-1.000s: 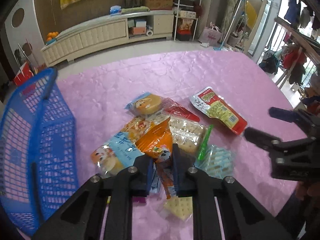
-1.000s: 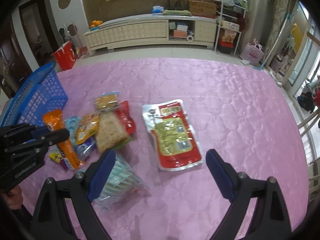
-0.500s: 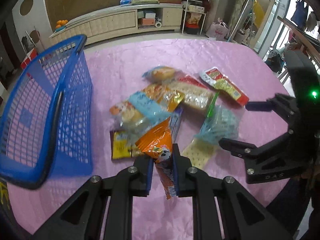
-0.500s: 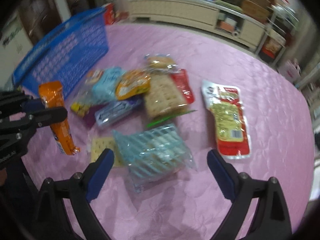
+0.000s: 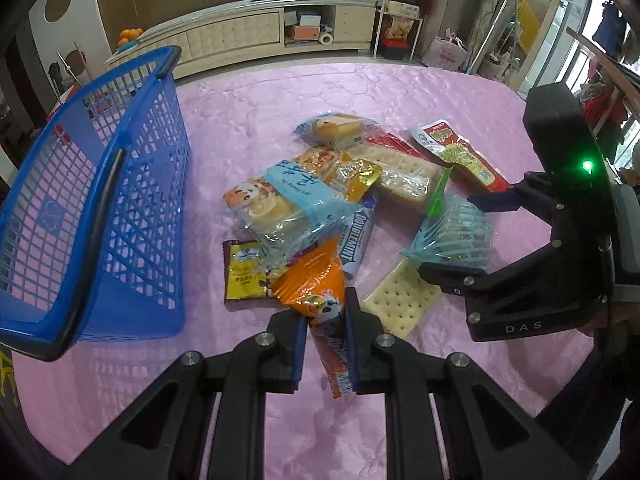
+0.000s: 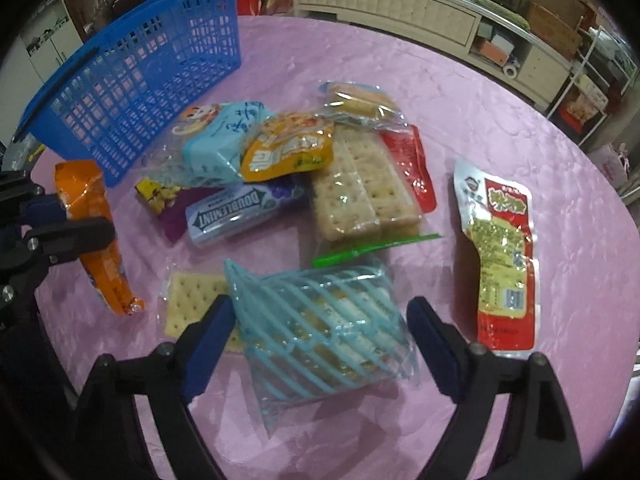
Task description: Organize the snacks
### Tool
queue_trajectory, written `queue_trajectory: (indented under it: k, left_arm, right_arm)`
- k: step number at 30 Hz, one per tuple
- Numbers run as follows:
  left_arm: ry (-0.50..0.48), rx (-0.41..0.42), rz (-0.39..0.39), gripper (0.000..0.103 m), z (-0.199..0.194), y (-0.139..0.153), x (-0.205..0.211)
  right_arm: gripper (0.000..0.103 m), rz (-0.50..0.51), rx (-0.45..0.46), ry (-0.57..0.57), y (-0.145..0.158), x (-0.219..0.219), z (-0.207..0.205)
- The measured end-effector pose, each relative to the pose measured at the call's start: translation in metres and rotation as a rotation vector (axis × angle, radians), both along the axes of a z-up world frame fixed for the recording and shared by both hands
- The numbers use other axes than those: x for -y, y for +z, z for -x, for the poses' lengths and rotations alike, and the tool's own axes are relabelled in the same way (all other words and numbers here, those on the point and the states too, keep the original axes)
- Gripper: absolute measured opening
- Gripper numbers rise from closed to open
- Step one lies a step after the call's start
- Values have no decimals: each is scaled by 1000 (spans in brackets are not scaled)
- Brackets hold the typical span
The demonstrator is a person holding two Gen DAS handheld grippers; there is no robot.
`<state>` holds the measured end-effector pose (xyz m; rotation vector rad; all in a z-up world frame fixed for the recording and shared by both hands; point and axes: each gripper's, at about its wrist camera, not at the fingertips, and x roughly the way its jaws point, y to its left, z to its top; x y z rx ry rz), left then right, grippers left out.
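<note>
My left gripper [image 5: 326, 328] is shut on an orange snack packet [image 5: 316, 292] and holds it just above the pink tablecloth, right of the blue basket [image 5: 100, 200]. The right wrist view shows that packet [image 6: 96, 236] hanging from the left gripper [image 6: 60, 220] at the far left. My right gripper [image 6: 320, 340] points down over a light-blue striped cracker packet [image 6: 324, 328]. Its jaws are closing with the packet between them, and the pads are not pressing on it. From the left wrist view, the right gripper [image 5: 460, 240] straddles the same packet [image 5: 456, 228].
A pile of snacks lies mid-table: cake packs [image 5: 280, 196], Doublemint gum [image 6: 240, 212], a cracker pack [image 6: 360, 188], a single cracker [image 5: 400, 300] and a small yellow packet [image 5: 244, 276]. A red-and-yellow pouch [image 6: 500, 248] lies apart to the right. The basket [image 6: 132, 60] stands tilted at the left.
The left gripper carried the orange packet off the pile toward the basket. The right gripper rolled and came down from beside the red pouch until it straddled the striped packet.
</note>
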<state>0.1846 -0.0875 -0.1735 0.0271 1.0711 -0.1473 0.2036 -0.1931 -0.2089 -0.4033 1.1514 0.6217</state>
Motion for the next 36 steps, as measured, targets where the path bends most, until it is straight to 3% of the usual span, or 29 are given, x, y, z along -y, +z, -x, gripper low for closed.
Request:
queue_trajectory:
  k: [7,11,19,27,36]
  left_arm:
    - [-10,7,13,15,7,2,4]
    - [-14,33,27,15,15,14,4]
    - [-30,129,69,15,34,63,-6]
    - [-39,250,92,15,52,125,-47]
    - [33,323,15,15,50,162,-117]
  right_arm:
    - [71,-44,-4,-79,7,15,1]
    - [70,-38,32,-102,20,18,14]
    - [70,-103,136,-142,87,13,48]
    - [70,-210,190,-156,144,-12,58]
    - [70,-268,236,-111,176,-71,55]
